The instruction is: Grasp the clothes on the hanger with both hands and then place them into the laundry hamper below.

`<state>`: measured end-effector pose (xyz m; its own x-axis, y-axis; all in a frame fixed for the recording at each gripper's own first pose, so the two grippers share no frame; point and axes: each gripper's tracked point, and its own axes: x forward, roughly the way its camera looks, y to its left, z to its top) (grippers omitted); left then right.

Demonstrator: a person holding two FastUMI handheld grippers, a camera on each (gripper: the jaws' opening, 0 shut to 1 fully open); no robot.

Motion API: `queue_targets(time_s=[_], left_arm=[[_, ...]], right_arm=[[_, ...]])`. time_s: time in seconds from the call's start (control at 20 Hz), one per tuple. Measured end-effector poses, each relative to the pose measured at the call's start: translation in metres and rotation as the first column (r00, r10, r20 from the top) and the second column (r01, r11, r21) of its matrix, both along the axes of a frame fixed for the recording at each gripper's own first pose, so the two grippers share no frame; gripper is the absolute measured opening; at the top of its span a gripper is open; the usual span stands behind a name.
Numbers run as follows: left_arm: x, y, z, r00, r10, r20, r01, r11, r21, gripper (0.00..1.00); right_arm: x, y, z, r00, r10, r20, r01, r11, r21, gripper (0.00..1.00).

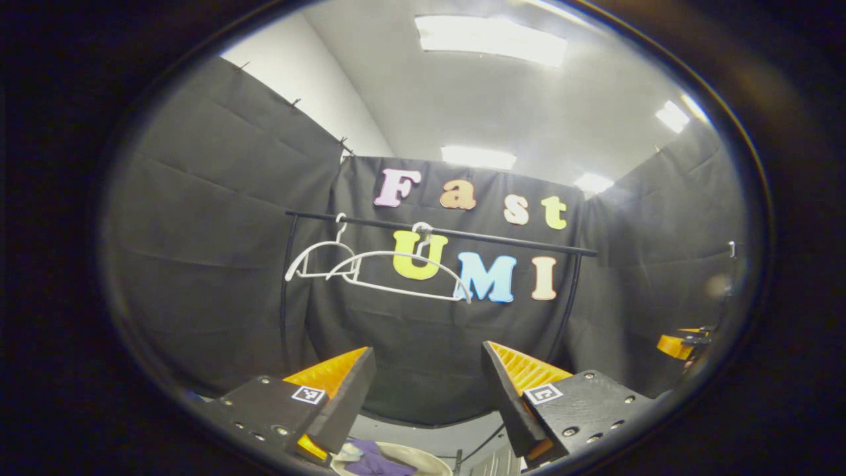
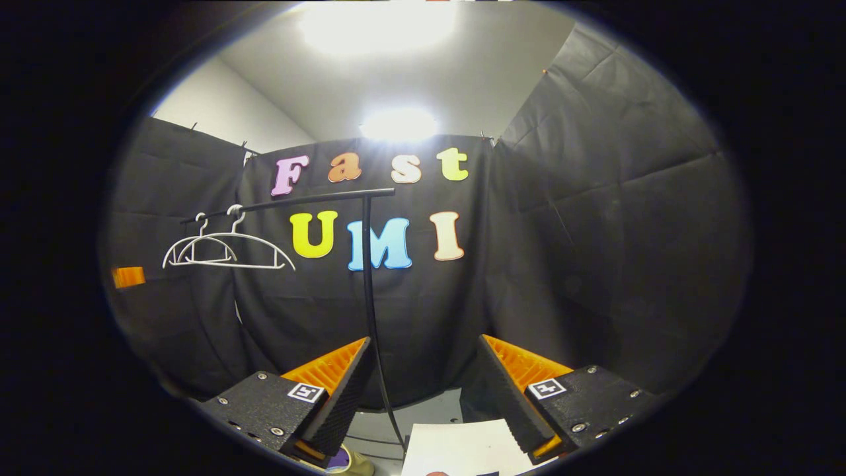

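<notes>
Both grippers are raised and look across the booth at the rail (image 1: 443,233), where two white hangers (image 1: 390,271) hang bare, with no clothes on either. The left gripper (image 1: 429,387) has its jaws wide apart with nothing between them; the right gripper (image 2: 423,380) likewise, jaws wide and empty. At the bottom edge of the left gripper view, a purple garment (image 1: 373,461) lies in a pale round hamper (image 1: 423,459) directly below; a sliver of the same purple shows at the bottom of the right gripper view, beside the rail's upright post (image 2: 370,291). Judging by this, the clothes are off the hangers and down in the hamper, so the task looks close to done. How much of the garment sits inside the rim cannot be told, since most of it is cut off from sight; a sleeve or hem left over the edge could slip out onto the floor. Other risks: an open gripper drawn back carelessly could clip the post or knock a hanger off the rail.
</notes>
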<state>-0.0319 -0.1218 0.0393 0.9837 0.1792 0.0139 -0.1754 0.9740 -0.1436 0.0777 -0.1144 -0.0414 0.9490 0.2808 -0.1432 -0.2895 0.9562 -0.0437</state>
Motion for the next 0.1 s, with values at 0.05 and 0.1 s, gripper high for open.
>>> queue_targets(time_s=[0.05,0.1], left_arm=[[-0.0020,0.0022,0.0001,1.000,0.000,0.004,0.000,1.000,0.001,0.95],[-0.0035,0.0045,-0.0001,1.000,0.001,0.005,-0.001,1.000,0.001,0.95]], right_arm=[[-0.0026,0.0021,0.0002,1.000,0.007,0.001,-0.007,1.000,0.001,0.96],[-0.0023,0.0013,0.0023,1.000,0.004,0.015,-0.004,1.000,-0.001,0.96]])
